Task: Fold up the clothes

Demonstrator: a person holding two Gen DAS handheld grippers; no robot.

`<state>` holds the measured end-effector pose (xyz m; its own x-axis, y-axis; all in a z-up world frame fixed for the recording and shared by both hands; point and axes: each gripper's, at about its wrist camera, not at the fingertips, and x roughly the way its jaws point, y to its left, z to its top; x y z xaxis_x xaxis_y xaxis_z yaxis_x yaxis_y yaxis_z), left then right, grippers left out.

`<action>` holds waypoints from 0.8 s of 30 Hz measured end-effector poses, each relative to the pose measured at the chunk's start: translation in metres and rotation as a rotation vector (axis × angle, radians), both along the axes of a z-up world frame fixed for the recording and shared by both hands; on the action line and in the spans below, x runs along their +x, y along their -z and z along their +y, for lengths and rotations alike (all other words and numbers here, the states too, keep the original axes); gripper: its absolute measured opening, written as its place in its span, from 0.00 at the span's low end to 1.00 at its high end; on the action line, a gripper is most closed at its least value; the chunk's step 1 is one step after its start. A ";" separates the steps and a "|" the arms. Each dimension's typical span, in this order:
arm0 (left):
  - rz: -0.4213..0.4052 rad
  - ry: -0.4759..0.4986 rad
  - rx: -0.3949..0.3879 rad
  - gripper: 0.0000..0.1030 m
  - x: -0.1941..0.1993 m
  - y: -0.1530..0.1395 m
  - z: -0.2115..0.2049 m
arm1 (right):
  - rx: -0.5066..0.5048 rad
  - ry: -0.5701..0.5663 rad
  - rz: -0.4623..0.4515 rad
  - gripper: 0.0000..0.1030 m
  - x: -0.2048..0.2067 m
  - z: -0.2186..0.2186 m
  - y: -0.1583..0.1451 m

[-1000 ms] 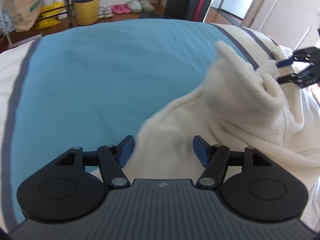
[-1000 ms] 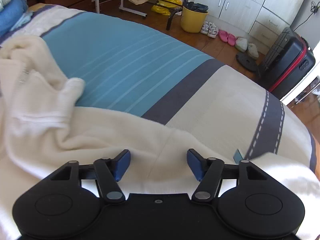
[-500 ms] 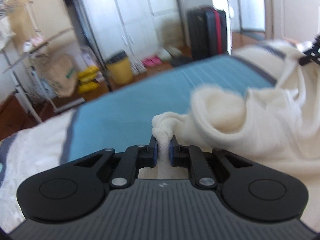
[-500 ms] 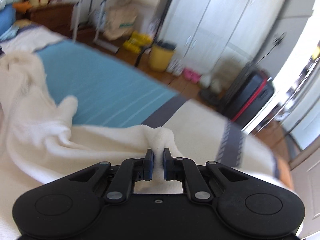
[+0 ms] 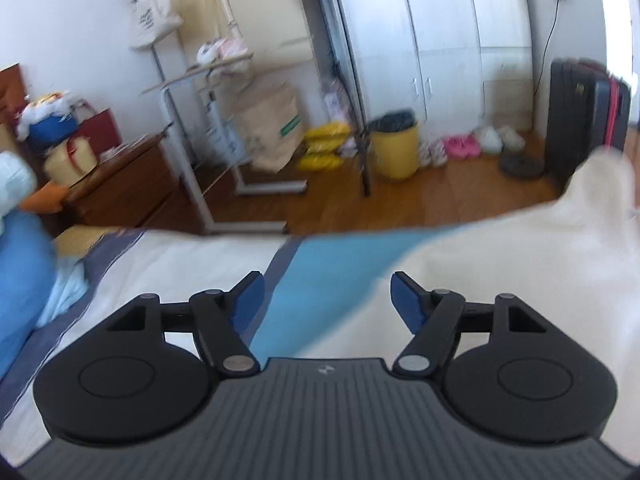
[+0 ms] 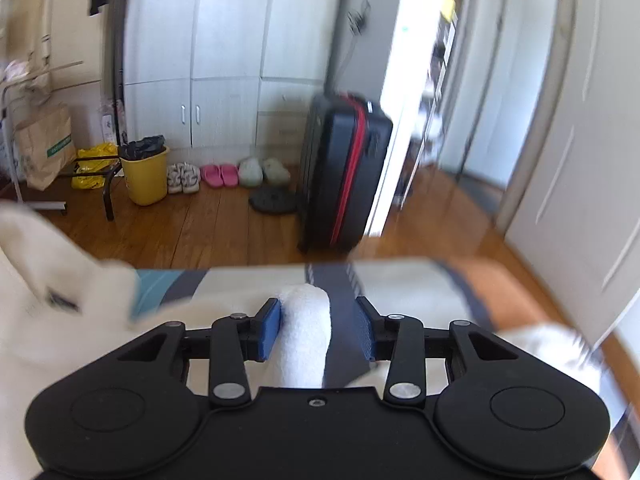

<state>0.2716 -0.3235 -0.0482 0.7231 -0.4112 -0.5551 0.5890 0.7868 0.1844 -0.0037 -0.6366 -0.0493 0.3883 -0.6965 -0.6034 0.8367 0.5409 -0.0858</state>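
Note:
A cream fleece garment (image 5: 520,264) lies on the bed's blue-and-cream striped cover (image 5: 332,268), filling the right side of the left wrist view. My left gripper (image 5: 326,298) is open above the blue stripe, with nothing between its fingers and the garment just to its right. In the right wrist view the garment (image 6: 48,320) spreads to the left. A rolled fold of the garment (image 6: 306,328) stands between the spread fingers of my right gripper (image 6: 318,328). That gripper is open; the fold touches only the left pad (image 6: 269,330).
Beyond the bed's foot is wooden floor with a yellow bin (image 6: 145,176), slippers (image 6: 219,175), a black suitcase (image 6: 344,172), a paper bag (image 5: 272,128) and a metal rack (image 5: 188,152). A wooden dresser (image 5: 120,188) and blue bedding (image 5: 24,272) sit on the left.
Both grippers were shut on bunches of the garment half a second ago and now stand open. Both cameras have swung up, away from the bed, towards the room.

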 end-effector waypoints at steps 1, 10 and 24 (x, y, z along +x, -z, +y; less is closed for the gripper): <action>0.031 0.026 -0.029 0.67 -0.007 0.002 0.016 | 0.041 0.005 -0.019 0.45 -0.003 0.000 0.008; 0.359 0.005 -0.064 0.68 -0.060 0.044 0.159 | 0.148 -0.210 -0.128 0.56 -0.048 0.058 0.006; 0.568 0.146 0.000 0.68 -0.114 0.077 0.205 | 0.329 -0.185 -0.020 0.58 -0.143 0.141 0.022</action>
<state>0.1574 -0.1189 -0.1249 0.2480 -0.4840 -0.8392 0.6981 0.6899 -0.1916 -0.1471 -0.4954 -0.0712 0.5033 -0.3836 -0.7743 0.7219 0.6792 0.1328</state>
